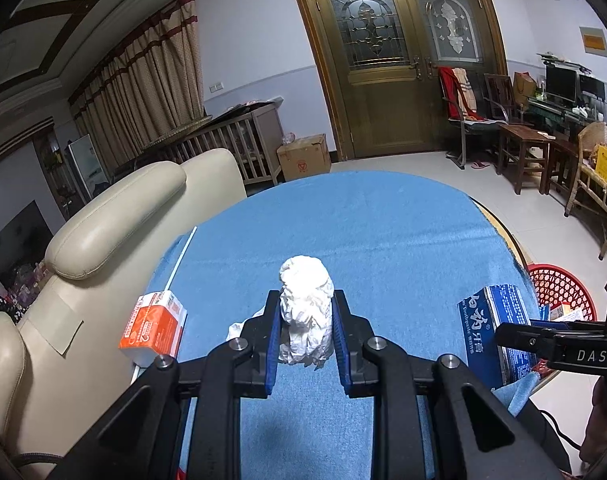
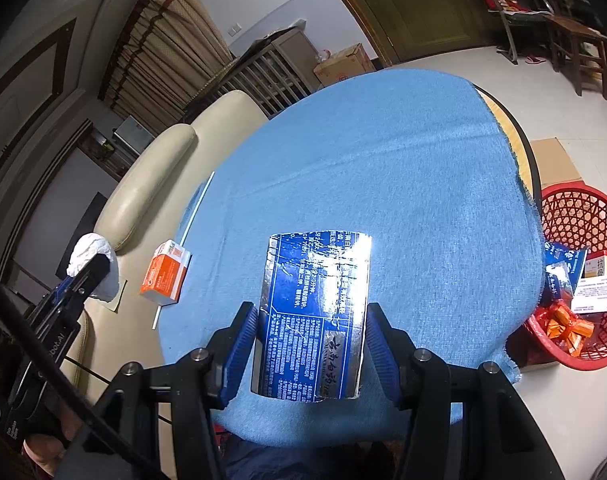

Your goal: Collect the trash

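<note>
My left gripper [image 1: 306, 312] is shut on a crumpled white tissue [image 1: 306, 308] and holds it above the blue cloth on the table [image 1: 383, 224]. The tissue also shows in the right wrist view [image 2: 90, 254], at the far left. My right gripper [image 2: 310, 316] is shut on a blue toothpaste box [image 2: 313, 312], flattened and shiny, just above the cloth [image 2: 383, 160]. The box also shows in the left wrist view [image 1: 491, 332]. An orange and white carton [image 1: 153, 326] lies on the cloth's left edge; it also shows in the right wrist view [image 2: 165, 276].
A red mesh basket [image 2: 583, 208] stands on the floor right of the table and holds several wrappers and boxes. A white straw [image 2: 197, 208] lies along the cloth's left edge. A cream sofa [image 1: 115, 220] is to the left. Chairs and a cardboard box stand farther back.
</note>
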A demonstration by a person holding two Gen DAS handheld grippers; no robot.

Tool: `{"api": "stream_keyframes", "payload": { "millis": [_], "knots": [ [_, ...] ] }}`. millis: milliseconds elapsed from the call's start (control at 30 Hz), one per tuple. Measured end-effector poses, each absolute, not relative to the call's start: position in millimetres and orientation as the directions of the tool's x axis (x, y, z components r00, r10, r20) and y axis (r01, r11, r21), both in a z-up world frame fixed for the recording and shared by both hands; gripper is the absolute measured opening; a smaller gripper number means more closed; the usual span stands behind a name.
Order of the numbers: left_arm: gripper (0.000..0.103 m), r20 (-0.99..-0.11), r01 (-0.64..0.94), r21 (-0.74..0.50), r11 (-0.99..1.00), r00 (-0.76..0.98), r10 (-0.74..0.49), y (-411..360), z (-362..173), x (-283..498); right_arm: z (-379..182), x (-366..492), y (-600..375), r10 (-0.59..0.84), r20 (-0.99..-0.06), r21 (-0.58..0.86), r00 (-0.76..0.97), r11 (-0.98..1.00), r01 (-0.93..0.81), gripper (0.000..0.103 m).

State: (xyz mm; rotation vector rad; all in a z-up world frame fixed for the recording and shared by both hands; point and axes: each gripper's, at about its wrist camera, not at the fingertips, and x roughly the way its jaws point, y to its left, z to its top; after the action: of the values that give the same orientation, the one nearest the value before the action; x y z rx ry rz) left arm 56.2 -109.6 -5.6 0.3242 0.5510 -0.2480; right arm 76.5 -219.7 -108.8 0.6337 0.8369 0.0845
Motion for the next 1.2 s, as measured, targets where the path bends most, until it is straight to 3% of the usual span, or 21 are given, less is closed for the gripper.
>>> {"api": "stream_keyframes", "payload": {
  "millis": [1200],
  "knots": [
    [0.026,-0.561,0.34,0.222,0.914,0.811,-0.166,-102.5,-4.3,58.8,-106.7,59.9,-232.8,0.33,-0.635,0.601,0.699,0.779,0.177,0.058]
  ]
}}
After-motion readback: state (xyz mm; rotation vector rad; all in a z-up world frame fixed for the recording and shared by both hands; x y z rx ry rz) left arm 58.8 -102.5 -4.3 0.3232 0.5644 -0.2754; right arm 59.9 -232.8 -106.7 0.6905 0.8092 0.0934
